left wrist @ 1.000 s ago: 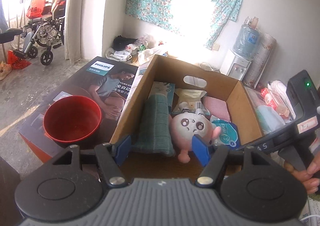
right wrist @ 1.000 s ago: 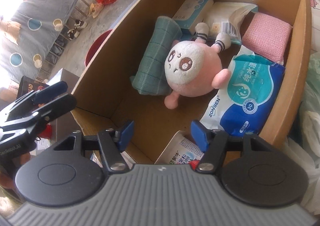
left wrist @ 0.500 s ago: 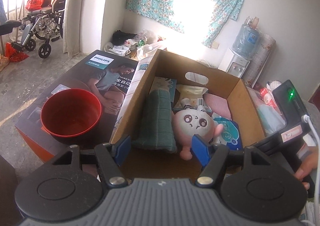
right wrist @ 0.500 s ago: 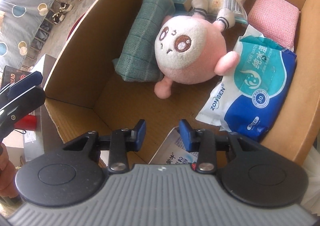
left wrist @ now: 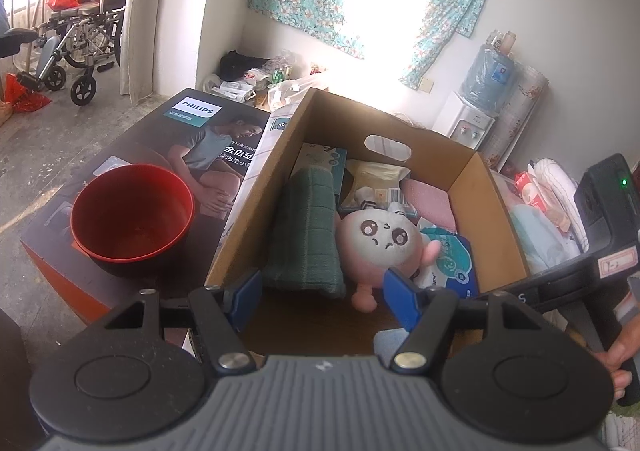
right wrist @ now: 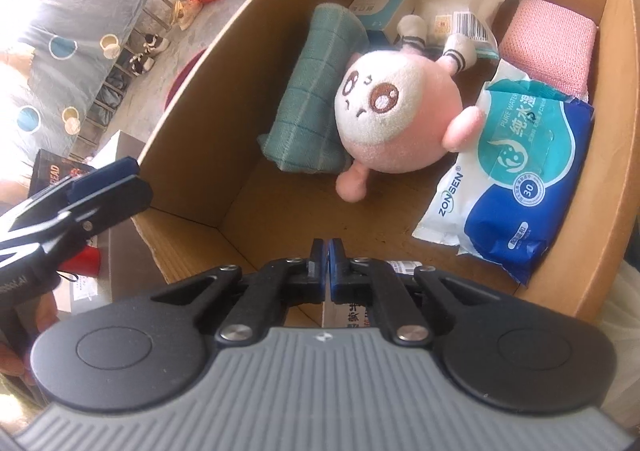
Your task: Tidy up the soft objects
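Cardboard box holds the soft things — a pink plush lies mid-floor, touching a green towel on one side and a wipes pack on the other. Right gripper has just been closing, pads together on nothing; left gripper hangs open at the near rim — empty

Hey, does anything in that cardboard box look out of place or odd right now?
Mostly the plush toy: it lies tipped over, feet toward the far wall, leaning on the green towel with one arm over the wet wipes pack. Nothing looks spilled or damaged.
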`<state>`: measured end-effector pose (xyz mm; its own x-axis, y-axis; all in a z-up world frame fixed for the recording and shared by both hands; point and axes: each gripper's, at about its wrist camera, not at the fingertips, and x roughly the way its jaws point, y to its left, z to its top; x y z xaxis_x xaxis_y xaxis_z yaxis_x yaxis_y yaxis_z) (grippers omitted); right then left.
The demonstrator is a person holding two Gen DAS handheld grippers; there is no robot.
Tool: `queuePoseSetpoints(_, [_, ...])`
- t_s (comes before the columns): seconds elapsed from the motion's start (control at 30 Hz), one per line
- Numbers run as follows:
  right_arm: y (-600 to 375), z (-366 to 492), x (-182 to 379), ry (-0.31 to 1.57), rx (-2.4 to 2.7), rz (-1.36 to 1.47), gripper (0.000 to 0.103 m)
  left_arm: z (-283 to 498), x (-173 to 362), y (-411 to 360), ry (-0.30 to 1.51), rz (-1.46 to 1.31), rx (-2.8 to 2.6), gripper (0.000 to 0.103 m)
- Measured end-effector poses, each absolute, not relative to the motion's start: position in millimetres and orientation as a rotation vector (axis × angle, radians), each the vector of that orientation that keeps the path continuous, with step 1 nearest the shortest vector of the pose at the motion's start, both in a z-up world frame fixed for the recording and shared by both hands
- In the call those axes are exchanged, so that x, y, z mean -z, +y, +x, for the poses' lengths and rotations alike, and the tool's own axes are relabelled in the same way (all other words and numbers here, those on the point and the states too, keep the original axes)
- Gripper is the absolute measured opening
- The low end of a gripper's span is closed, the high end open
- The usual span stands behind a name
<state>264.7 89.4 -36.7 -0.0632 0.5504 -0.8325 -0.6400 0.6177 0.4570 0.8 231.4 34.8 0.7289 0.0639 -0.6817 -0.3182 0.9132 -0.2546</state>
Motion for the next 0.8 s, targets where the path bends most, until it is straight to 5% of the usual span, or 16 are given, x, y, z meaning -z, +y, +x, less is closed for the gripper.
queuePoseSetpoints(0.4, [52,276,23,1.27,-0.893,-0.059,0.003,6,-35,228,0.726,-0.37,-0.199,0.069])
queuePoseSetpoints(0.57, [73,270,26,1.277,-0.923,-0.088,0.031,4,-38,229,0.724,-0.367,-0.215,0.069])
queuePoseSetpoints(0.8, [124,269,50,1.29,-0.939,-0.161,0.032,-1,-38,229,0.733,-0.373,-0.233,0.069])
